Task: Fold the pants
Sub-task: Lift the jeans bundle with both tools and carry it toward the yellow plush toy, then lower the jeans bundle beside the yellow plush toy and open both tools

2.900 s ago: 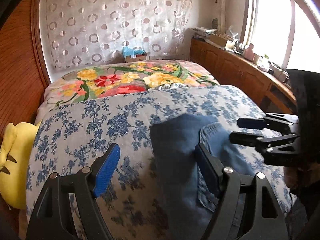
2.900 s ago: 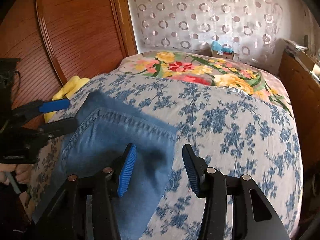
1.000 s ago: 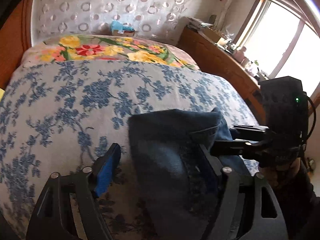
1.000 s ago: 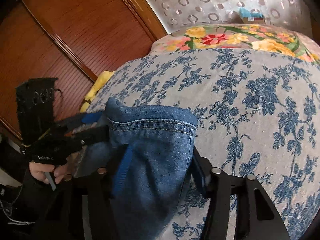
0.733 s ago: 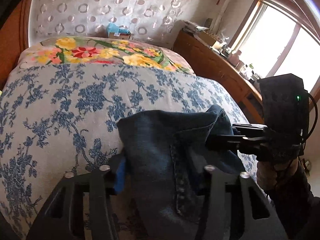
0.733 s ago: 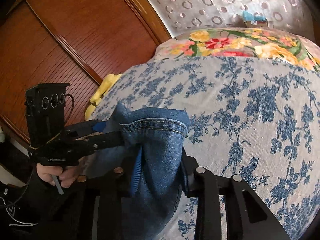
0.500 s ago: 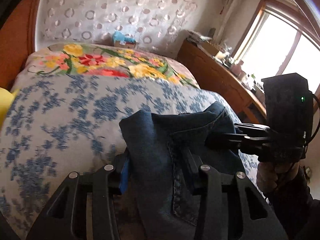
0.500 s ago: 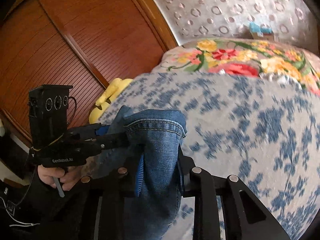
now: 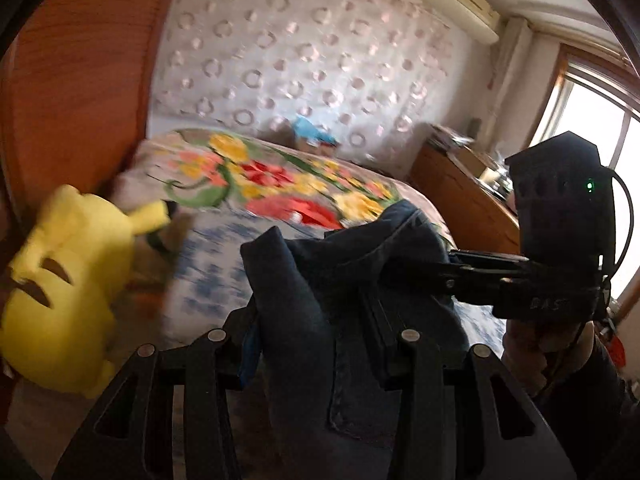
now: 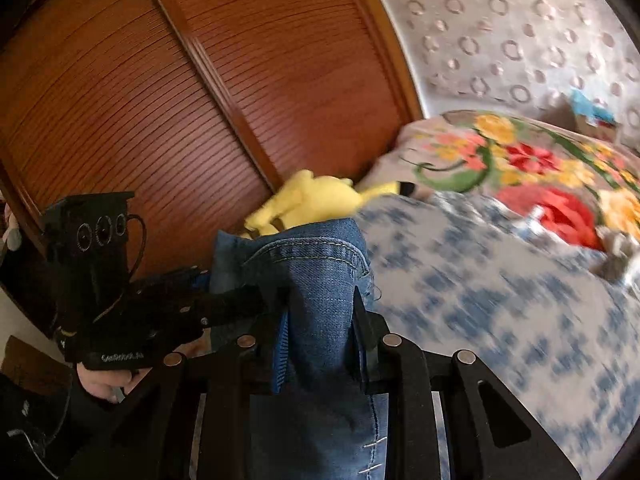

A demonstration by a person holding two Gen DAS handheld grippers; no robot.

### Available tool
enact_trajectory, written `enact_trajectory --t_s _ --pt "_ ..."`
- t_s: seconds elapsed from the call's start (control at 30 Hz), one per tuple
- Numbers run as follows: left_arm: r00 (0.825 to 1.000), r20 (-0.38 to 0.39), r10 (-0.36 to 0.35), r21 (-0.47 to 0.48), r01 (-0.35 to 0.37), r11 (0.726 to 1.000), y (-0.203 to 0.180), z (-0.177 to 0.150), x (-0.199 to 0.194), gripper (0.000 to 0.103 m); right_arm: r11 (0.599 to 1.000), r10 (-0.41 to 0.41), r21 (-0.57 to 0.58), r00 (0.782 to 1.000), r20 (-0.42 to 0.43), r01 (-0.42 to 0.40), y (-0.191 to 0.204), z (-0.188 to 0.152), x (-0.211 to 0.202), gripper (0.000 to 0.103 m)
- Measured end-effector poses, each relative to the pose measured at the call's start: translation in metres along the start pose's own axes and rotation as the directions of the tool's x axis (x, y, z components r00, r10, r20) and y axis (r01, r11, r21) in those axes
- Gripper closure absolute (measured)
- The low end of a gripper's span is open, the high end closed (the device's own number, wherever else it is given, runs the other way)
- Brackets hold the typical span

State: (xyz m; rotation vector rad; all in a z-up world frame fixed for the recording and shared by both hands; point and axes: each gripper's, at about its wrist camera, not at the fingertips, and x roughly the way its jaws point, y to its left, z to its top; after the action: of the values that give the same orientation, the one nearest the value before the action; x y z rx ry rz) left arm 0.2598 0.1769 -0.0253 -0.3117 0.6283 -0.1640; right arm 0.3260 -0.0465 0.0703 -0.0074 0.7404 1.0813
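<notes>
Denim pants (image 10: 324,292) are held bunched above the bed (image 10: 500,320), clamped in the left hand-held gripper (image 9: 316,336) and the right hand-held gripper (image 10: 320,344). Heavy, limp, non-slippery cloth is judged; stiff seamed edges are best gripped.

White lettering runs along the side of the left gripper (image 10: 240,304), near the hand, but it is too blurred to read for certain. Faint marks on the right gripper (image 9: 404,276) are likewise illegible.
</notes>
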Motion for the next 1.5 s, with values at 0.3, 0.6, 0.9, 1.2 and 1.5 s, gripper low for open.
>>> enact_trajectory --t_s 0.3,0.6,0.9,1.2,1.5 --pt "0.984 0.021 0.176 0.026 -0.176 0.984 0.061 0.022 0.022 0.048 0.997 0.017 0.077 0.999 0.043 -0.020 -0.026 0.029 0.102 0.077" --pt "0.979 -0.017 0.203 -0.007 -0.203 0.979 0.087 0.009 0.037 0.047 0.988 -0.049 0.151 0.995 0.093 0.034 -0.056 0.060 0.170 0.078" --pt "0.978 -0.013 0.206 0.049 -0.205 0.978 0.075 0.011 0.033 0.047 0.919 -0.306 0.281 0.949 0.073 0.275 -0.072 0.057 0.184 0.074" --pt "0.977 -0.072 0.199 0.106 -0.191 0.976 0.058 -0.010 0.047 0.047 0.893 -0.450 0.074 0.887 0.102 0.444 -0.057 0.058 0.168 0.061" --pt "0.961 -0.116 0.249 0.125 -0.235 0.964 0.059 -0.029 0.062 0.047 0.867 -0.485 -0.127 0.874 0.014 0.483 -0.046 0.066 0.227 0.075"
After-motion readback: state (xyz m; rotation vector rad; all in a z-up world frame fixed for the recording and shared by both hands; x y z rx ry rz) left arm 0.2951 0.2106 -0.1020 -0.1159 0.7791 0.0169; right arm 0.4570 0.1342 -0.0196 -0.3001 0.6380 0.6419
